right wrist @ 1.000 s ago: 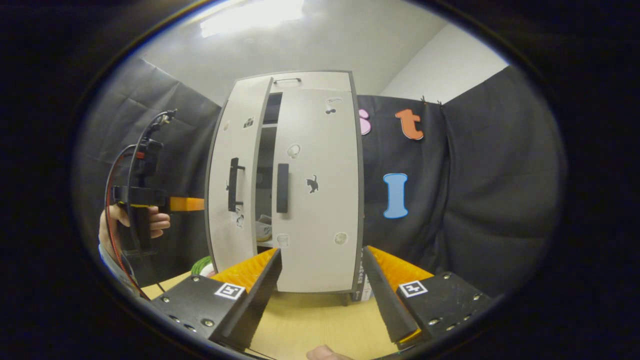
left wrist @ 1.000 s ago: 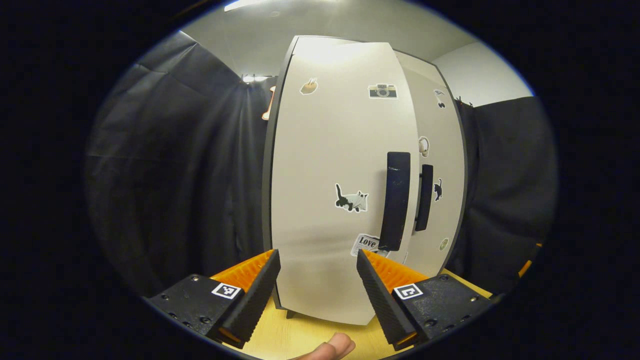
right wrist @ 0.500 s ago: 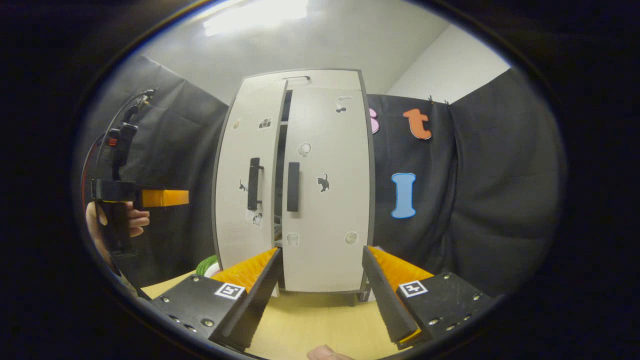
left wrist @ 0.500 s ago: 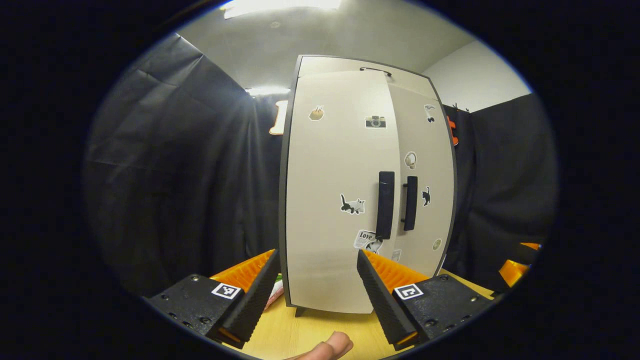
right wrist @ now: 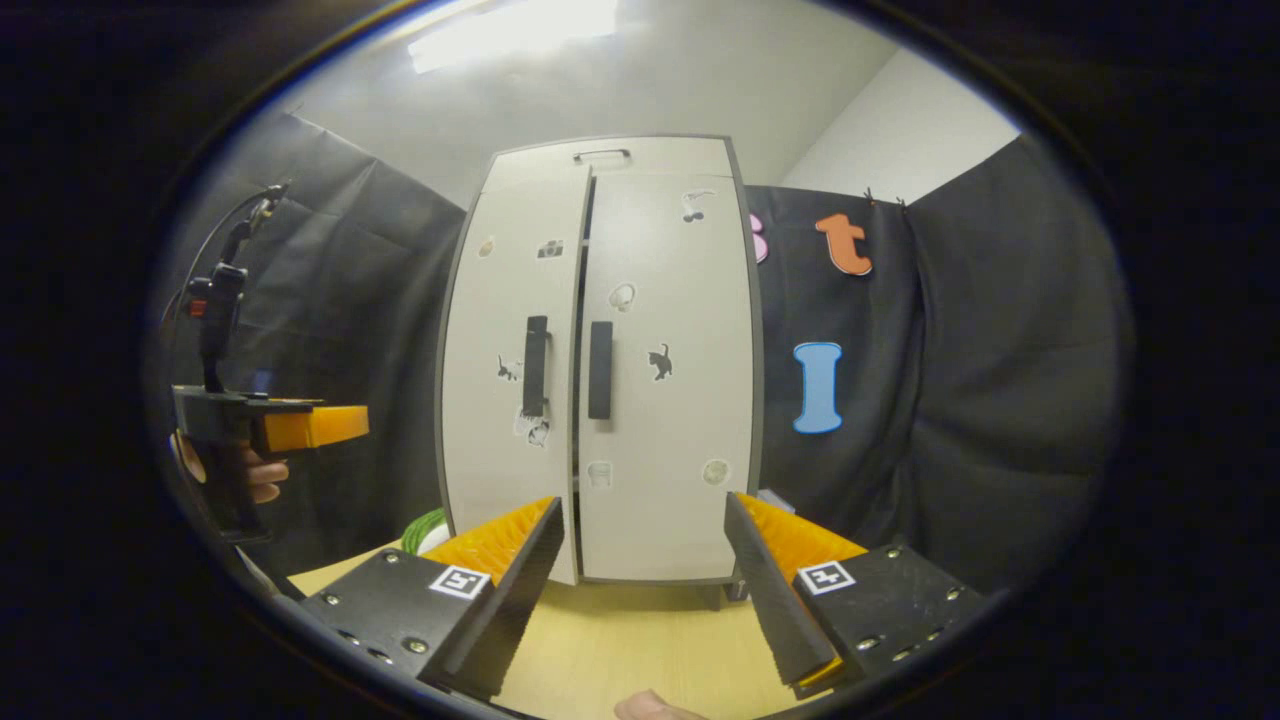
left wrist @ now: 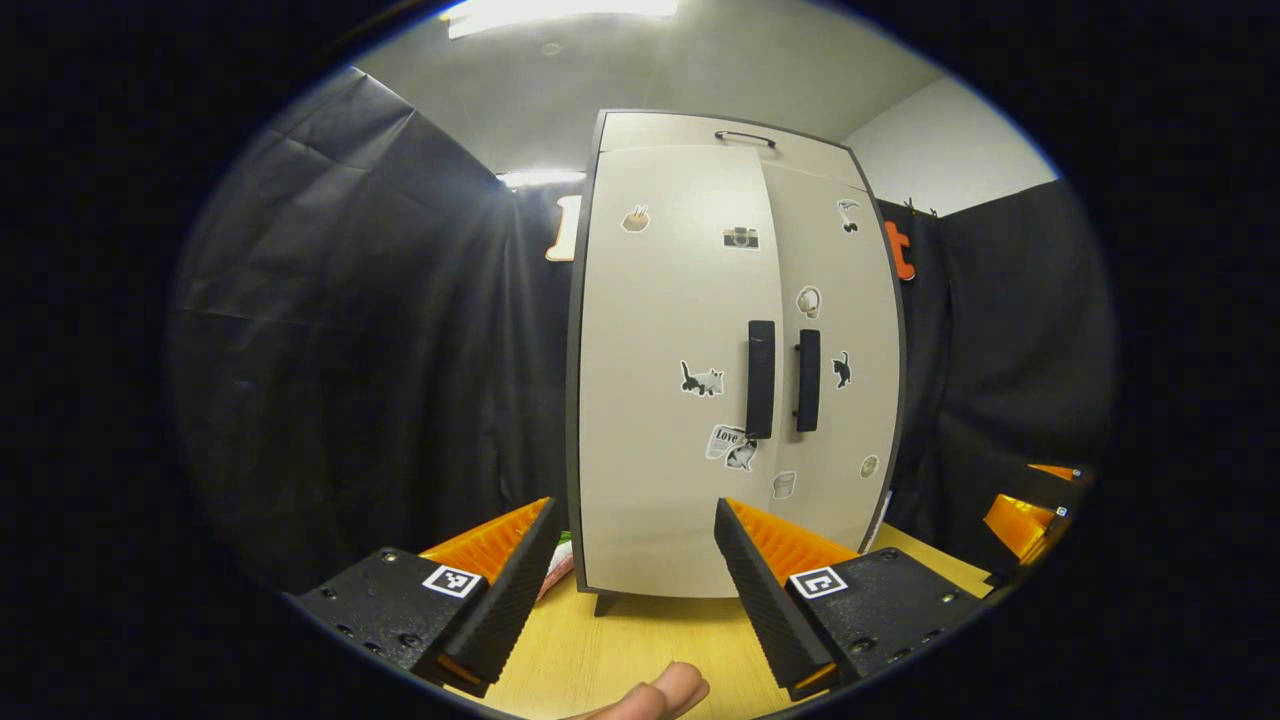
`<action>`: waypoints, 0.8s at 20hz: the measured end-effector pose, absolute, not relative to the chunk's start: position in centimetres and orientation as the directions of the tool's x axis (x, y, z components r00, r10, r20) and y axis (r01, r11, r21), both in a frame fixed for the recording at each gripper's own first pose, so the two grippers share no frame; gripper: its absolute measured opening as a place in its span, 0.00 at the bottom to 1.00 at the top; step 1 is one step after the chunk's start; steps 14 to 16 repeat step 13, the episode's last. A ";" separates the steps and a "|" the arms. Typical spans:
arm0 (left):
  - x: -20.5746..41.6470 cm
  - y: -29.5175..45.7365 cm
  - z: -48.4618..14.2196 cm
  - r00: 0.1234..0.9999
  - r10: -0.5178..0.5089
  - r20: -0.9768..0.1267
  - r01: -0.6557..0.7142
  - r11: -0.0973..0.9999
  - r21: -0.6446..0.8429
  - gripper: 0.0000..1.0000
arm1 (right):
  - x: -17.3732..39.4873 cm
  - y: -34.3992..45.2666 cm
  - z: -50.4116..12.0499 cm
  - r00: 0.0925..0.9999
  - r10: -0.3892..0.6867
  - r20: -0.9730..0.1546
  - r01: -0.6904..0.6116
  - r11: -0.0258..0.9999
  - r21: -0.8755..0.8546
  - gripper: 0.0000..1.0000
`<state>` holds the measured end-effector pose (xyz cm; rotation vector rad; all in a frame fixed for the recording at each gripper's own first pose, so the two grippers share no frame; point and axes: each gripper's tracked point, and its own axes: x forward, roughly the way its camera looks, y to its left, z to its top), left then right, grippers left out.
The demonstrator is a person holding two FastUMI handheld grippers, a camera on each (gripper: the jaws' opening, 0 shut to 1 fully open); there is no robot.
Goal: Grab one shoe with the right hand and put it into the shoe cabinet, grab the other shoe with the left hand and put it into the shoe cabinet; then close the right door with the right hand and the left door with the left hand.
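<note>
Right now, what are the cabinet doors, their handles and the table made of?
Cabinet doors: probably laminated board, smooth matte cream with dark edges, stickers stuck flat. Handles: dark bars, plastic or painted metal; hard to tell. Table: light wood or wood-look laminate, faint grain.

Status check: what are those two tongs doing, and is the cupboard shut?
Both tongs open, holding nothing. Shoe cabinet doors nearly shut, thin gap between. Nothing in the way.

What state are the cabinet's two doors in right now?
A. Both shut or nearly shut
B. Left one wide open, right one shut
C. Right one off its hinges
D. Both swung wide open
A: on the cabinet, both doors lie flush, handles side by side.
</note>
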<state>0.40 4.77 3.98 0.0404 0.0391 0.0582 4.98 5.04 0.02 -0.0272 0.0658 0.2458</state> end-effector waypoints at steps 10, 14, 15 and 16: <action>-2.3 2.9 0.4 0.997 0.045 -0.070 -0.039 0.995 0.088 0.96 | 4.6 5.8 -0.2 0.965 0.253 -0.076 -0.254 0.967 -0.009 0.96; -2.5 1.9 -0.2 0.996 0.023 -0.084 -0.016 0.996 0.084 0.96 | 4.1 5.6 0.3 0.968 0.245 -0.053 -0.246 0.969 0.002 0.94; -2.5 1.9 -0.2 0.996 0.023 -0.084 -0.016 0.996 0.084 0.96 | 4.1 5.6 0.3 0.968 0.245 -0.053 -0.246 0.969 0.002 0.94; -2.5 1.9 -0.2 0.996 0.023 -0.084 -0.016 0.996 0.084 0.96 | 4.1 5.6 0.3 0.968 0.245 -0.053 -0.246 0.969 0.002 0.94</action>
